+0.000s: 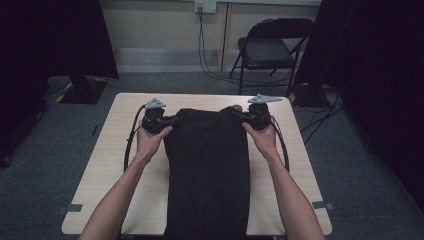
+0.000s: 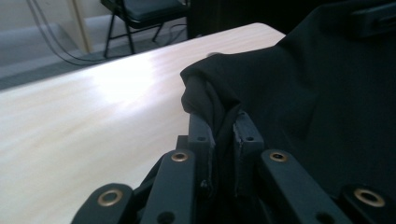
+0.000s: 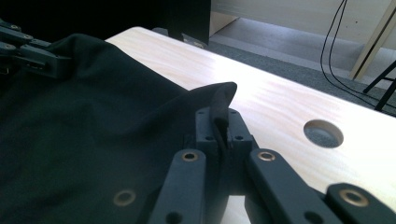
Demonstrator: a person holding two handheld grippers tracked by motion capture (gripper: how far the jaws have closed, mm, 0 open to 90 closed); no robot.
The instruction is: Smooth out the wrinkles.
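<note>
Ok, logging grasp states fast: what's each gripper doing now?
Left gripper: shut on a corner of the black cloth.
Right gripper: shut on the cloth's other far corner.

cloth (image 1: 207, 165): we see matt black fabric
surface (image 1: 295, 165): pale wood-grain, smooth, slight sheen
tongs (image 2: 223, 135): matt black plastic

Beyond my pale wood worktop (image 1: 125, 165), grey carpet floor (image 1: 50, 165), cream wall (image 1: 160, 25) with a socket (image 1: 205, 6) and black cables (image 1: 202, 50) hanging down, black folding chair (image 1: 267, 50) ahead to my right, dark curtains (image 1: 55, 40) on both sides, dim light.
</note>
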